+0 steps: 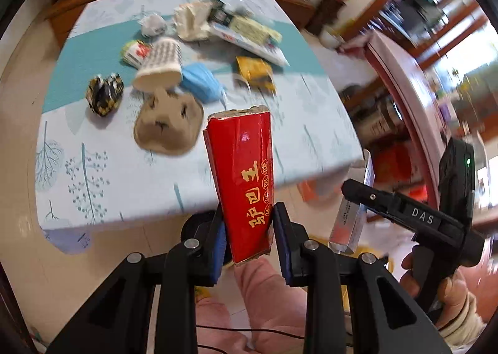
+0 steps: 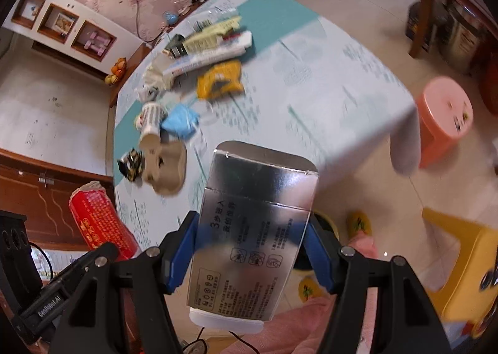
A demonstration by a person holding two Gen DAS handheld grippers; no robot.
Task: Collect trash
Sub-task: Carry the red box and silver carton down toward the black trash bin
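Gripping a glossy red carton (image 1: pixel 242 179) with gold lettering, the left gripper (image 1: pixel 249 229) has its blue-padded fingers clamped on the flattened cardboard, off the worktop's (image 1: pixel 124 173) near edge. The right gripper (image 2: pixel 249 248) pinches a shiny silver box (image 2: pixel 252 229), mirror-like, flap open. Back on the leaf-print cloth lie a ribbed paper cup (image 1: pixel 160 63), a crumpled blue face mask (image 1: pixel 200 80), a brown pulp tray (image 1: pixel 168 123) and a yellow wrapper (image 1: pixel 255 72).
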